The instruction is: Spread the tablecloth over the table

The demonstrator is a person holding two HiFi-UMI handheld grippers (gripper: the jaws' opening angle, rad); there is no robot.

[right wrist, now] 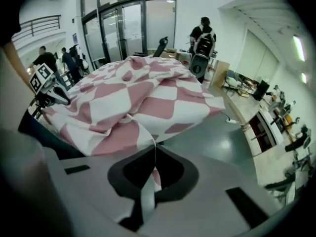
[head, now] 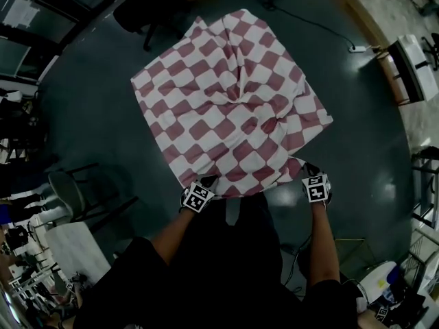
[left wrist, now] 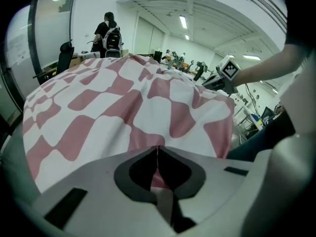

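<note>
Black short sleeves [head: 130, 273]; pale grey fingers [left wrist: 89, 179]; black-and-white marker cubes [head: 197, 199].

Table wholly under tablecloth [head: 230, 101]; top and legs hidden. Cloth edge vanishes where left gripper [head: 208, 181] and right gripper [head: 309, 169] pinch it, head view. Distant people [right wrist: 47, 59] in right gripper view too small to tell apart.

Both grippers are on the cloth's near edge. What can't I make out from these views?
The table: all views; the checkered tablecloth covers it completely.
Tablecloth's far hem: both gripper views; the cloth's own hump hides it.
Amount of cloth pinched: left gripper and right gripper bodies cover it in their own views.
</note>
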